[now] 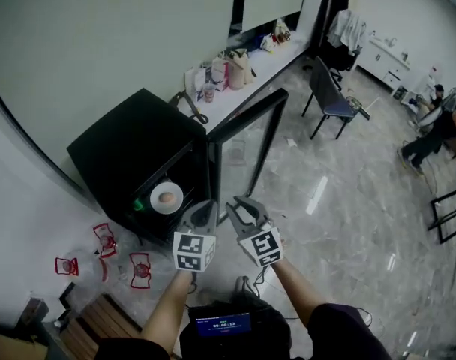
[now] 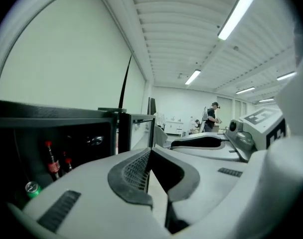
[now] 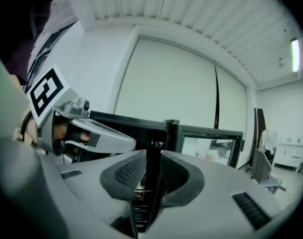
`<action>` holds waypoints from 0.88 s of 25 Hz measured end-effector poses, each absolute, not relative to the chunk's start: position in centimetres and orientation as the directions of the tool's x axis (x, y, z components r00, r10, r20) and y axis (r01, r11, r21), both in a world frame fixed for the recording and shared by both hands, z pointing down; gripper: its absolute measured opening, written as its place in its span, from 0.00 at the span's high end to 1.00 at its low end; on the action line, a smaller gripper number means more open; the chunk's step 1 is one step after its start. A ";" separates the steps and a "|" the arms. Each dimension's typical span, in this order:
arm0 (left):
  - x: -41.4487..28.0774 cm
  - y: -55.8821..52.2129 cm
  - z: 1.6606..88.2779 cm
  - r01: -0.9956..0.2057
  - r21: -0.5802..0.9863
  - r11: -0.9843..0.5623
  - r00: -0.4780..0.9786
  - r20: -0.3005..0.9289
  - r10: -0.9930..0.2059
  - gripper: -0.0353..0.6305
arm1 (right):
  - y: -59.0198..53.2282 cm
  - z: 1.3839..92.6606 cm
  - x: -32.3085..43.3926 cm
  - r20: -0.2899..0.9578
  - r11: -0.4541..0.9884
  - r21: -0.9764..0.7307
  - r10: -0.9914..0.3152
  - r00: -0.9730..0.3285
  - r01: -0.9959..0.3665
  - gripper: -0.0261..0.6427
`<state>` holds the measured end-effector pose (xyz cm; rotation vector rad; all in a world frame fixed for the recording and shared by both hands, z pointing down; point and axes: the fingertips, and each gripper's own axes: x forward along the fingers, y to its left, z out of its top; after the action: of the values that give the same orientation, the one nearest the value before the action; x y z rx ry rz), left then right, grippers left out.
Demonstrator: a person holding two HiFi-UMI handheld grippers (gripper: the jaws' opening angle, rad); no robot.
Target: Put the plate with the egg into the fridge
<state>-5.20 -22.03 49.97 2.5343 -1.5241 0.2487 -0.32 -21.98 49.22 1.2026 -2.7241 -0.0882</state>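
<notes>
White plate [image 1: 156,204] with a tan egg [image 1: 166,196] sits in the black fridge [image 1: 130,150]; left tongs [image 2: 149,164] closed, right tongs [image 3: 153,169] slightly parted.

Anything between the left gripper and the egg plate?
Nothing. In the head view the left gripper sits just right of the plate, with only the fridge's dark open front between them.

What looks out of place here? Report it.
Only the fridge door stands out: it hangs wide open, though the plate with the egg already sits inside the fridge. Nothing looks spilled or damaged.
</notes>
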 end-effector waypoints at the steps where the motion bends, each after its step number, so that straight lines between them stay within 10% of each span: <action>1: -4.3 -22.1 49.3 -0.874 0.053 -0.484 0.482 0.223 -0.847 0.93 | -22.2 48.9 0.5 0.110 0.666 0.090 -0.745 -0.658 -0.740 0.83; 10: 4.3 -27.2 47.6 -0.826 0.041 -0.561 0.555 0.228 -0.800 0.93 | -29.0 48.1 9.6 0.114 0.712 -0.002 -0.698 -0.707 -0.702 0.82; 15: 9.1 -33.3 48.7 -0.829 0.070 -0.554 0.554 0.230 -0.800 0.93 | -37.9 51.0 16.1 0.237 0.785 0.022 -0.606 -0.759 -0.619 0.62; 22: 14.1 -42.0 49.8 -0.867 0.087 -0.491 0.494 0.273 -0.825 0.93 | -51.8 53.5 22.7 0.333 0.838 0.004 -0.516 -0.790 -0.545 0.57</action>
<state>14.09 -42.00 49.78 2.5257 -1.4522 0.2875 22.68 -51.82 53.52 0.8011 -2.6958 0.1310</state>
